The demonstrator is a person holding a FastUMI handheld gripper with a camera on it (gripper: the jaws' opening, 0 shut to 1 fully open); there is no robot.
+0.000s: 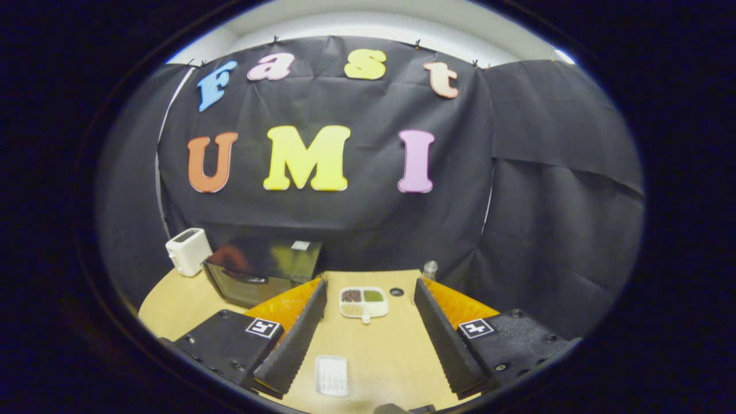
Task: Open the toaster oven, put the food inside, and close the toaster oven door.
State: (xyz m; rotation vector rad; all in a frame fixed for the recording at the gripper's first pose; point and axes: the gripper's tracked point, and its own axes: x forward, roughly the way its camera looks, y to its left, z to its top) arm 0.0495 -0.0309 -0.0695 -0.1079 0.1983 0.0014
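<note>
1. Two appliances off to the left: toaster (pixel 188 250) standing by the table (pixel 172 302) edge, oven (pixel 261 270) just right of it, door up and seemingly shut, handle facing forward.
2. Between the fingers: small white tray (pixel 332 375) lying near, divided dish (pixel 363 302) of food farther ahead, out on the table and well apart from the oven.
3. Gripper (pixel 369 339) spread wide, gripping nothing.
4. Beyond the right finger: small jar (pixel 430 269) at the table's back edge.
5. Judged by this: food not inside; opening, loading and closing all left to do.
</note>
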